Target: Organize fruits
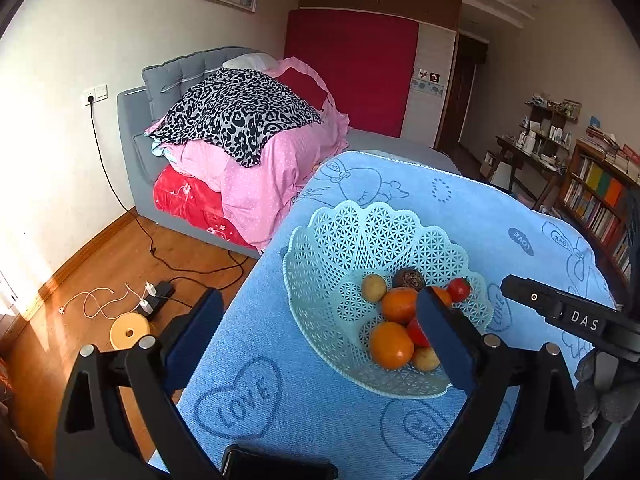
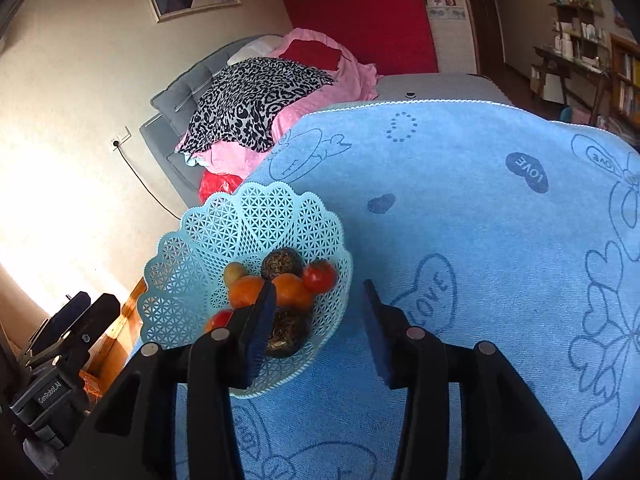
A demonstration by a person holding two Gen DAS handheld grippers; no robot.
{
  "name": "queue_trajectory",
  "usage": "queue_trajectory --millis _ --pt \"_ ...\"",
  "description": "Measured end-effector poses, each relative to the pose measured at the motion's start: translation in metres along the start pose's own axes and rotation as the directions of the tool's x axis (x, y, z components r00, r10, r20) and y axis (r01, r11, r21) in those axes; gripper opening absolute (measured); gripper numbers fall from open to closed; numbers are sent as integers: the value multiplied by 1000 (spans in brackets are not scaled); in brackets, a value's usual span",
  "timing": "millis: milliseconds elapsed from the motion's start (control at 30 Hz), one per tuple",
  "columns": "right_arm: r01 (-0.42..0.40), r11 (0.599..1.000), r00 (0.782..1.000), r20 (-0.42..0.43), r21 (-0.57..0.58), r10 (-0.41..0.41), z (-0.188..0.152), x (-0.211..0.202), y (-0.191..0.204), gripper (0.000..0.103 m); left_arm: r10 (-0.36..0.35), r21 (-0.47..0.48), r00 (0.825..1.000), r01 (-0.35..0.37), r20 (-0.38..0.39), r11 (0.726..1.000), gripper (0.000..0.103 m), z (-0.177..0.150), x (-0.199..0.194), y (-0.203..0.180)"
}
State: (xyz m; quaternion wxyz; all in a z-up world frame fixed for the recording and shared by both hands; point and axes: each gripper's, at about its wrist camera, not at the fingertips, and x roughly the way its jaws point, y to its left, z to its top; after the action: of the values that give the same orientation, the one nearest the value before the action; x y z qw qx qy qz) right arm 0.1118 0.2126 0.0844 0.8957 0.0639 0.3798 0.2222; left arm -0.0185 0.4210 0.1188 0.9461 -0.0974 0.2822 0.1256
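The left hand-held gripper (image 1: 320,312) has its two blue fingers wide apart, and nothing is between them. Its right finger sits in front of the basket (image 1: 320,248); its left finger hangs over the edge of the desk (image 1: 256,360), above the wood floor (image 1: 100,256).

The right hand-held gripper (image 2: 318,318) is also spread apart and holds nothing. Its left finger is over the fruit in the basket (image 2: 188,264), and its right finger is over the blue towel (image 2: 480,220) just beside the basket.

The basket is a pale blue plastic one with little holes and a wavy rim. It stands on the towel, which covers the desk and has hearts and the word "LOVE" on it. All the fruit lies in the bottom of the basket: oranges (image 1: 391,344), a red tomato (image 1: 459,289), a small yellow-brown fruit (image 1: 373,287), and a dark round fruit (image 1: 408,279). They touch each other in a little pile.

Behind the desk is a grey bed (image 1: 132,128) with pink bedding (image 1: 272,160) and a spotted black and white cloth (image 1: 240,116). A bookshelf (image 1: 596,200) stands at the right wall.
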Motion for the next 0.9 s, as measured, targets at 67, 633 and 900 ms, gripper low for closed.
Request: queue_trajectory --millis 67,633,900 --pt "21 1000 1000 3 4 -21 -4 -4 -6 54 1 -2 1000 -1 -4 1000 99 -1 1 0" --pt "138 953 986 124 -272 -107 -59 -41 29 94 120 122 992 -124 41 985 100 -16 -17 -17" --pt "92 952 991 119 -293 -59 -66 -48 42 98 174 172 981 -187 85 967 100 -21 -37 -23"
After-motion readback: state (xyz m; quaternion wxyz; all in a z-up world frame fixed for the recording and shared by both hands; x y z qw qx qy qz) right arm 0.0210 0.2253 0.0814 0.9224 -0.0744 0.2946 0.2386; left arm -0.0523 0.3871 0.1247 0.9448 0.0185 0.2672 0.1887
